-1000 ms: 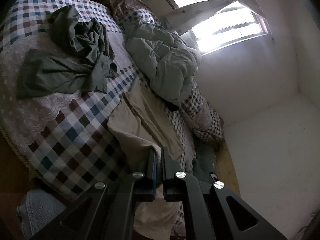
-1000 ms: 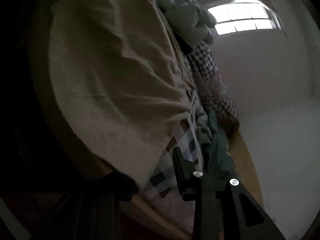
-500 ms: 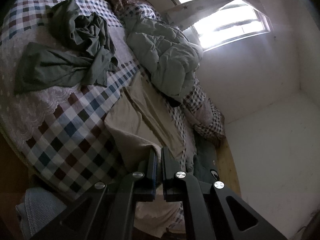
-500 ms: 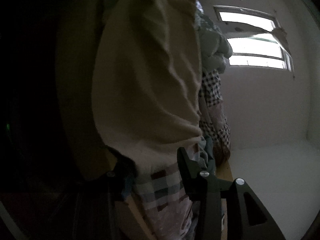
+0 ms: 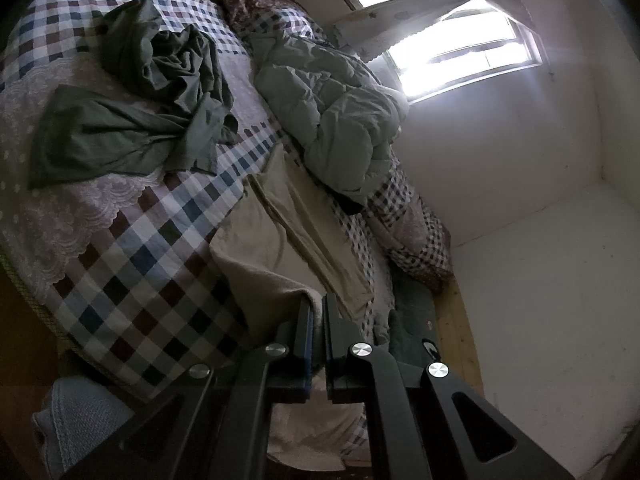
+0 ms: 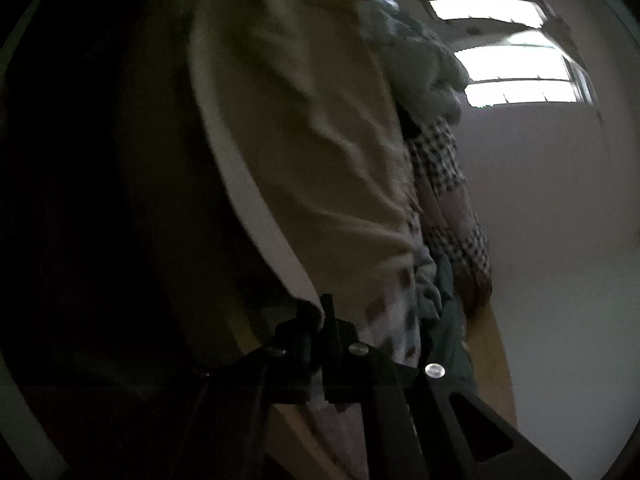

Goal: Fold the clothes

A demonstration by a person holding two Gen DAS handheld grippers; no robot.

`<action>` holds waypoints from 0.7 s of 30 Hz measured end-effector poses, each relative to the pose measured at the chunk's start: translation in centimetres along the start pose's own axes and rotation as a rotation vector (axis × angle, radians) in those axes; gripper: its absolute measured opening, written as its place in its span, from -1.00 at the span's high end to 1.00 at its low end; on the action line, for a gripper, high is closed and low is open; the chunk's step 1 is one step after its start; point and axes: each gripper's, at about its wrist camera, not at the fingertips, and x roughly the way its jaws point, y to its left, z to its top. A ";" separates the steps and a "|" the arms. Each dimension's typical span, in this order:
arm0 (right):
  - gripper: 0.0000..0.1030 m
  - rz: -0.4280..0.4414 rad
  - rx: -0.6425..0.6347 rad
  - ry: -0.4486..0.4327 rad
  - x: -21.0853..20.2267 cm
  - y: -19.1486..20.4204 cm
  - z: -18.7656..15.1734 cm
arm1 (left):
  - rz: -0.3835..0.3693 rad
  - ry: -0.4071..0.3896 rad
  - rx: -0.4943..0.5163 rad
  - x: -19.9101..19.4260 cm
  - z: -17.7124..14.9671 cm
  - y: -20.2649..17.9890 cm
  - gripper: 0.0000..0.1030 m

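A beige garment (image 5: 276, 240) lies lengthwise on the checked bedspread (image 5: 132, 280), its near end hanging over the bed's edge. My left gripper (image 5: 317, 312) is shut on that near hem, with cloth bunched between the fingers. In the dark right wrist view the same beige garment (image 6: 320, 140) fills the middle. My right gripper (image 6: 320, 316) is at its lower edge, jaws closing together with the hem pinched between them. A crumpled dark green garment (image 5: 140, 116) lies apart at the bed's far left.
A bunched grey-green duvet (image 5: 336, 120) lies along the bed's right side under the bright window (image 5: 460, 40). A dark green cloth (image 5: 412, 320) sits by the wooden bed edge (image 5: 452, 320). A light blue knitted fabric (image 5: 76, 420) shows at lower left. White wall on the right.
The right gripper's fingers stood apart beside the hanging hem; now they are together on it. The left gripper keeps its grip and place.
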 end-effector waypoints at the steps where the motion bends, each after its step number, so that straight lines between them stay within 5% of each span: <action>1: 0.98 -0.002 0.025 0.006 -0.1 -1.0 -0.1 | 0.000 -0.002 -0.001 -0.1 0.0 0.0 0.95; 14: 1.00 -0.182 0.299 -0.027 -4.8 -18.5 -0.8 | -0.016 -0.052 0.009 -2.9 0.2 -0.1 0.95; 21: 1.00 -0.265 0.337 -0.074 -7.9 -22.6 0.3 | -0.041 -0.084 0.032 -5.4 0.7 -1.3 0.95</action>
